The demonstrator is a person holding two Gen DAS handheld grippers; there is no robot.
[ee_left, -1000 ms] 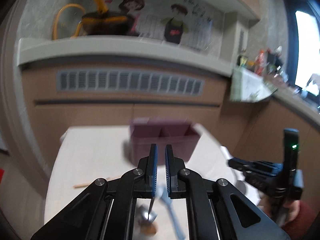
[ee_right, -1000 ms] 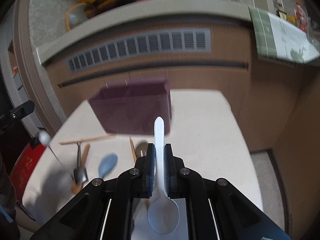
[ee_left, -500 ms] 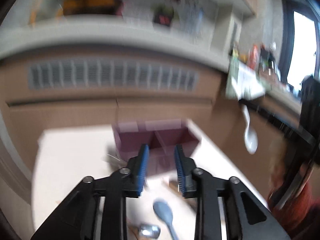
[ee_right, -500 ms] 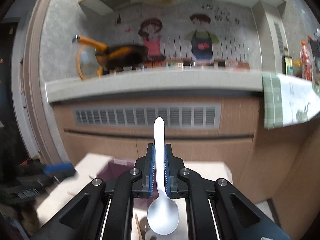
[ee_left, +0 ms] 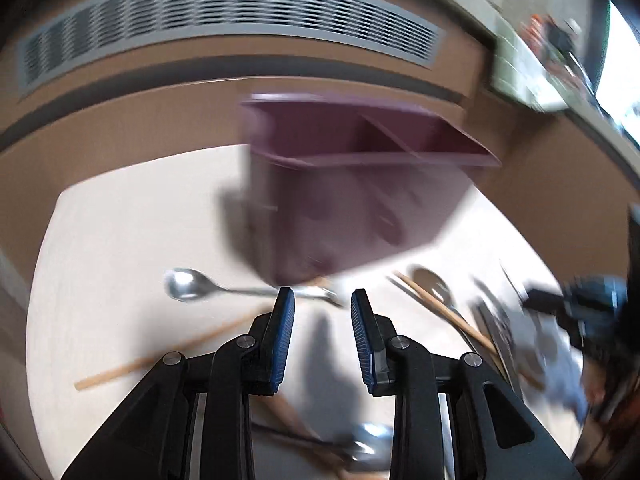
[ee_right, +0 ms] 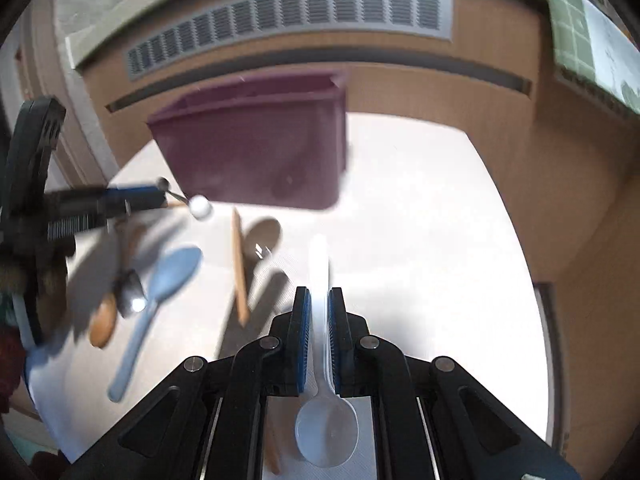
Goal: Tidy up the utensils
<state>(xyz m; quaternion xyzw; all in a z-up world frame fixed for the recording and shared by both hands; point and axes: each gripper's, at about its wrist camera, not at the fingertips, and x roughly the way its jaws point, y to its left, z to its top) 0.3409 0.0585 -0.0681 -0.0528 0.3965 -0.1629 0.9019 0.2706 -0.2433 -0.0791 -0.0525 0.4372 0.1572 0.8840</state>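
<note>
A purple divided utensil holder (ee_left: 352, 200) stands at the back of the white table (ee_left: 120, 240); it also shows in the right wrist view (ee_right: 256, 148). My left gripper (ee_left: 322, 300) is open and empty, above a metal spoon (ee_left: 188, 285) and a wooden chopstick (ee_left: 168, 354). My right gripper (ee_right: 318, 300) is shut on a clear plastic spoon (ee_right: 325, 428), handle pointing forward toward the holder. On the table lie a blue spoon (ee_right: 160, 300), a wooden spoon (ee_right: 102, 322), a chopstick (ee_right: 240, 268) and a metal spoon (ee_right: 130, 294).
A wooden cabinet wall with a grey vent (ee_right: 296, 20) stands behind the table. The table's right edge (ee_right: 516, 248) drops to the floor. The left gripper (ee_right: 80, 204) shows at the left of the right wrist view. More utensils (ee_left: 440, 300) lie right of the left gripper.
Both grippers have tilted down toward the table. My left gripper has opened wider and moved closer to the holder. The right gripper still holds the clear spoon.
</note>
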